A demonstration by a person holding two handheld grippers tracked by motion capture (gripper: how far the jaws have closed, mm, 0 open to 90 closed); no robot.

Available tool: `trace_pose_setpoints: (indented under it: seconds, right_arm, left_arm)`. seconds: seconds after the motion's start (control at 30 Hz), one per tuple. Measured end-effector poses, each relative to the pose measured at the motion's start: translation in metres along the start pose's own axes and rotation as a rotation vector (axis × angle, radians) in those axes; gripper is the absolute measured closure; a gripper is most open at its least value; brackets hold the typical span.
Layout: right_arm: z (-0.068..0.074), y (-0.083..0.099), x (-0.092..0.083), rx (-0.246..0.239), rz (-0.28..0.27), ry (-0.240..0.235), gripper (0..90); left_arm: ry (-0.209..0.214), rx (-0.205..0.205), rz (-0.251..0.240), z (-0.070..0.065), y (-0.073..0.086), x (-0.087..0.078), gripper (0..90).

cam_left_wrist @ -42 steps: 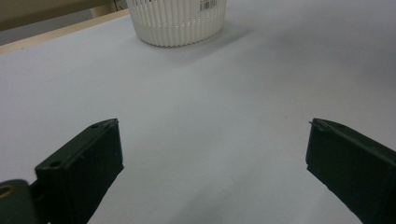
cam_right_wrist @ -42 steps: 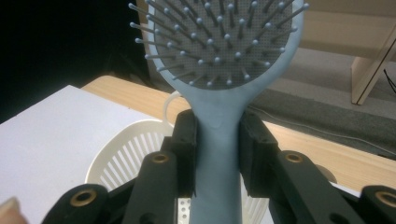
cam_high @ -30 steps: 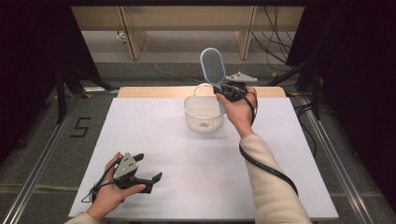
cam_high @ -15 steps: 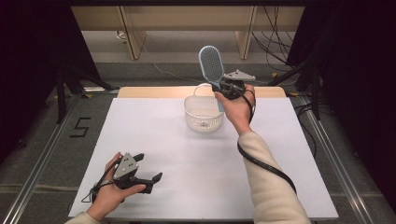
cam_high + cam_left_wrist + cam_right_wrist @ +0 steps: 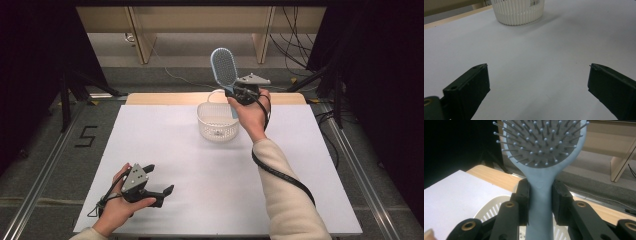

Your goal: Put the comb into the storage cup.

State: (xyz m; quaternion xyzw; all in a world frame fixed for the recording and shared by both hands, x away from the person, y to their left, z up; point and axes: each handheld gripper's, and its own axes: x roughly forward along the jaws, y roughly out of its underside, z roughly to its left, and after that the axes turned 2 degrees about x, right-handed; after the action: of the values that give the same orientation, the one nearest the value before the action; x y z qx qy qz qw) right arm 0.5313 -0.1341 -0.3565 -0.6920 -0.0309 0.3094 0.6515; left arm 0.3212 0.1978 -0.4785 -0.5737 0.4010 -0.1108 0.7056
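The right gripper's point(image 5: 540, 202) fingers point(image 5: 522, 200) are clamped on a pale blue plastic paddle hairbrush point(image 5: 224, 70), held upright above the white slatted plastic basket point(image 5: 217, 121); something small is seen inside. The left gripper's point(image 5: 537, 86) fingers are spread wide near the bench point(image 5: 200, 190) edge, well apart from the basket.

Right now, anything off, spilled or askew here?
Nothing stands out. The right gripper holds the brush by its handle, head up, over the basket, which stands upright. The left gripper rests open.

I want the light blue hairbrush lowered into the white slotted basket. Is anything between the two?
Nothing visible blocks it. The right gripper holds the light blue hairbrush by its handle, directly above the open white slotted plastic basket; something small and dark lies on its floor. The left gripper rests far off.
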Motion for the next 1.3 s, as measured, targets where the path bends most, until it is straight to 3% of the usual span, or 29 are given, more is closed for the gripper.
trace_pose_setpoints:
  seconds: [1.3]
  right_arm:
    - [0.006,0.0,0.017,-0.005,-0.002,-0.004,70.8]
  left_arm:
    - [0.001,0.003,0.001,0.0,0.0,0.0,3.4]
